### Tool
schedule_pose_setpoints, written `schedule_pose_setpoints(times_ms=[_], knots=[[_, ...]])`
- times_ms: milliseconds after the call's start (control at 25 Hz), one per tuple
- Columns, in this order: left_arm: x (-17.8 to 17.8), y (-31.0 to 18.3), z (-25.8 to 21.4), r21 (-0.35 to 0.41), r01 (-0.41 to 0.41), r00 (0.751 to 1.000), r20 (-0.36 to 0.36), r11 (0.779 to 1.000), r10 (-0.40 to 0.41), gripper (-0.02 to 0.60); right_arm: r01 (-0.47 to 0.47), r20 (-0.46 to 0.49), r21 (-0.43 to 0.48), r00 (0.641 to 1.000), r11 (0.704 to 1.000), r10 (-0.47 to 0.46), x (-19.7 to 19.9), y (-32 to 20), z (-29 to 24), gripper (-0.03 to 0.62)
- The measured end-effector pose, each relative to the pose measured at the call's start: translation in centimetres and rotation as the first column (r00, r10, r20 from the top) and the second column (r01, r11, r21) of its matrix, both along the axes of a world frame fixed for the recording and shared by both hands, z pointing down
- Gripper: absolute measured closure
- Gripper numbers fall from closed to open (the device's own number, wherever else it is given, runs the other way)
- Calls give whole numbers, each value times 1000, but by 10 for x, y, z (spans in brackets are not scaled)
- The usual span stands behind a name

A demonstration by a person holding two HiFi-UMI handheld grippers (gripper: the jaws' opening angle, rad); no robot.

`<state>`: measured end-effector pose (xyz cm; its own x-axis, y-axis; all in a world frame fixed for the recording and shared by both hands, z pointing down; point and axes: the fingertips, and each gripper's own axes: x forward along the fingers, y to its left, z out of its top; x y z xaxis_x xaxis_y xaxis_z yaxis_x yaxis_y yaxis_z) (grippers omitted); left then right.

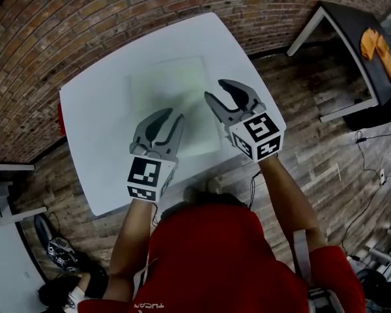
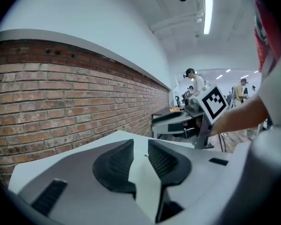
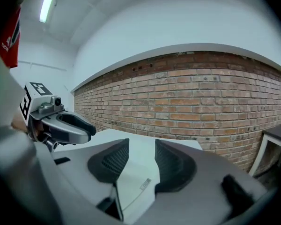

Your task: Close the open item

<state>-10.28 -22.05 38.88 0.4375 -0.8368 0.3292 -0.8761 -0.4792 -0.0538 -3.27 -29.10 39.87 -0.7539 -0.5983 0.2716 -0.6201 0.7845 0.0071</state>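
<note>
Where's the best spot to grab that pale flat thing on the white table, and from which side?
Take the pale flat thing by its near edge, coming in low from the near side. It lies flat on the table, so a top-down pinch finds nothing; that edge is nearest the table's rim, where one jaw might slip under.

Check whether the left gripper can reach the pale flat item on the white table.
Probably yes: the left gripper hovers over the pale flat item, jaws apart and empty, with nothing between them.
</note>
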Motion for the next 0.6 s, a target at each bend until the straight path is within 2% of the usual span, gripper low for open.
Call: schedule_pose_setpoints(times_ms=[320,600], knots=[[-11,1,-56,137,33,997,-79,990,-22,507,15,83,119,996,993,-25,1,22,-59,504],[-17,10,-96,233,42,991,-133,972,-11,542,36,135,217,989,976,-67,-4,42,-95,543]])
